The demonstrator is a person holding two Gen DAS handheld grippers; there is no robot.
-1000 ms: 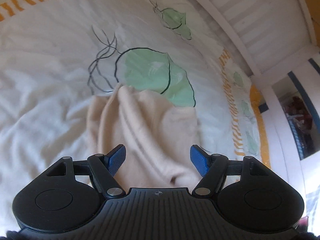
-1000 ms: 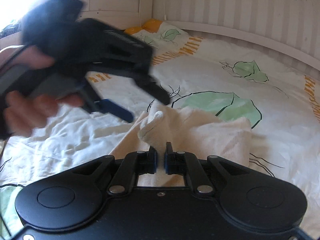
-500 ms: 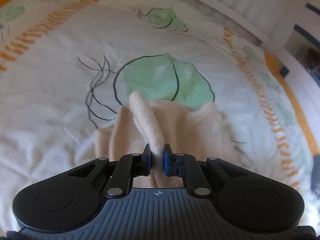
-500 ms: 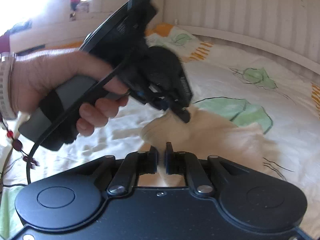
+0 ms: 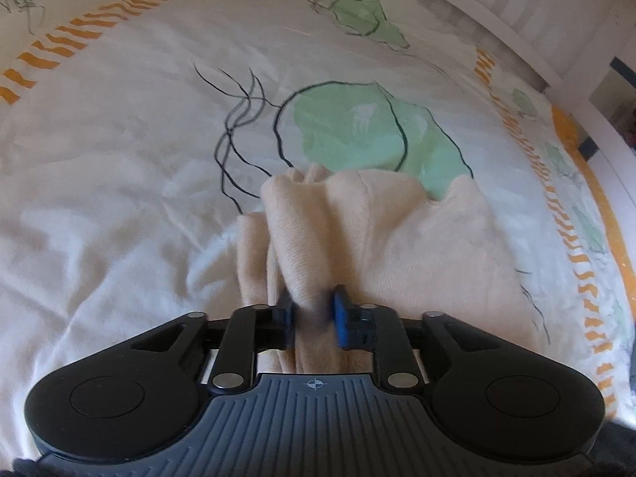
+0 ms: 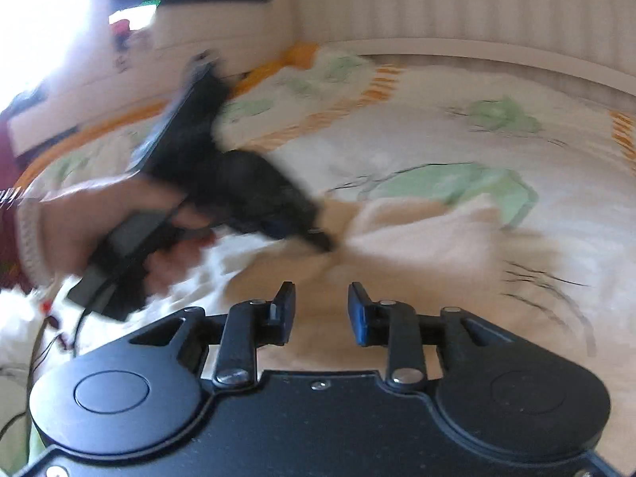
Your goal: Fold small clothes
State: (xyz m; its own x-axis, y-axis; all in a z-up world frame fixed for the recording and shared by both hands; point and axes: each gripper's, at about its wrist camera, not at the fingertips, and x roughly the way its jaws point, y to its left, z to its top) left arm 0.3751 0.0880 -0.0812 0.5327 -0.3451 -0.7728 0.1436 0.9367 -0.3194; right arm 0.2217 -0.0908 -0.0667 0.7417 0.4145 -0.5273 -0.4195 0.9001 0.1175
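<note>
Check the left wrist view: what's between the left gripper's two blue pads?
A bunched ridge of the beige knit garment runs between the left gripper pads, which have just been opening, lying over the white leaf-print bedcover.

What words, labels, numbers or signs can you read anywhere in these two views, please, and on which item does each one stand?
No readable words or numbers in either view.
Small crosshair sign, no letters: on the ribbed dark body of the left hand-held gripper.
Leaf drawings and orange dashes only, no text: on the white printed bed cover.
No label visible: on the beige knitted garment.
Shelf items at the back wall: too blurred to read.
</note>
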